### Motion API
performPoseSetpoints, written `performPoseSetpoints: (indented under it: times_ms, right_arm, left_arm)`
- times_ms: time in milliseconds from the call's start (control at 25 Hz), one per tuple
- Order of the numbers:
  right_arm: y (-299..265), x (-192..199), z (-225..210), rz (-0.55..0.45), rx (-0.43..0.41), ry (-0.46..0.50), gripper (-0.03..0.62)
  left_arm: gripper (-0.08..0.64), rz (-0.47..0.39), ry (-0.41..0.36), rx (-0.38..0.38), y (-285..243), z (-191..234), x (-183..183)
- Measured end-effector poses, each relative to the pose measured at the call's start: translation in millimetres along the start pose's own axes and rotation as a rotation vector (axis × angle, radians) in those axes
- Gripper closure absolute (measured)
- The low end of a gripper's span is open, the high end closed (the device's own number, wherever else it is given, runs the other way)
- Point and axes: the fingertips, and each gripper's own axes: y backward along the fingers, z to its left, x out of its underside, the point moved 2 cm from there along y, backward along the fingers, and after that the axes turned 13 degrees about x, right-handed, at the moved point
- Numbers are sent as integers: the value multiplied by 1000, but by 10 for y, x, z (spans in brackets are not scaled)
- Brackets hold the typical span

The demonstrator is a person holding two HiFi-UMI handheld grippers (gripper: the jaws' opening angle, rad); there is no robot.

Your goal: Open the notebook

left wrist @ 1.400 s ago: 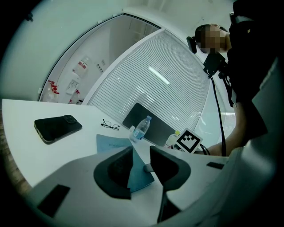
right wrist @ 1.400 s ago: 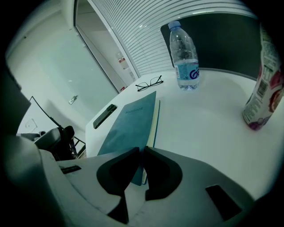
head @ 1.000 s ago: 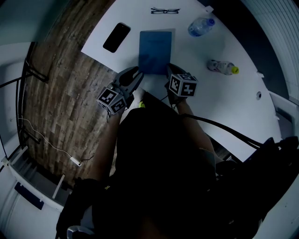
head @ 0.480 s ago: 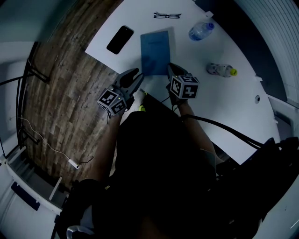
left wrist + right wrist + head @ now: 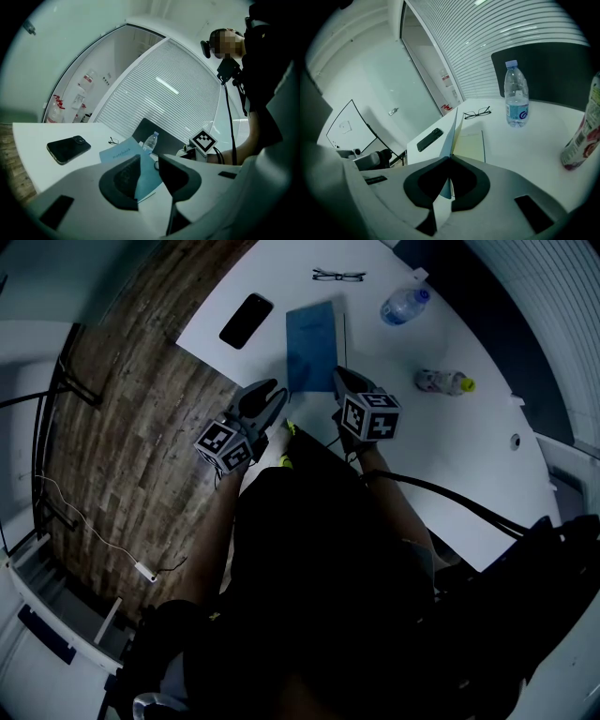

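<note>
Blue notebook cover (image 5: 450,140) is clamped in the down-tilted right hand-held gripper (image 5: 449,161) (left hand-held gripper (image 5: 150,161) level, agape).

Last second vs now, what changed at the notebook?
The right gripper, shut on the blue notebook's cover, rose slightly, lifting that cover off the cream page. Unchanged: open left gripper, black phone, glasses, clear water bottle, yellow-capped bottle.
</note>
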Motion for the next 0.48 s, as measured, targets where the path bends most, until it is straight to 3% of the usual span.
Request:
performPoseSetpoints:
  times_ms: [480]
  right_arm:
    - [77,-125,334,-23,-89,27,581]
  left_arm:
    - [440,-30,-4,-26,109,2,-40]
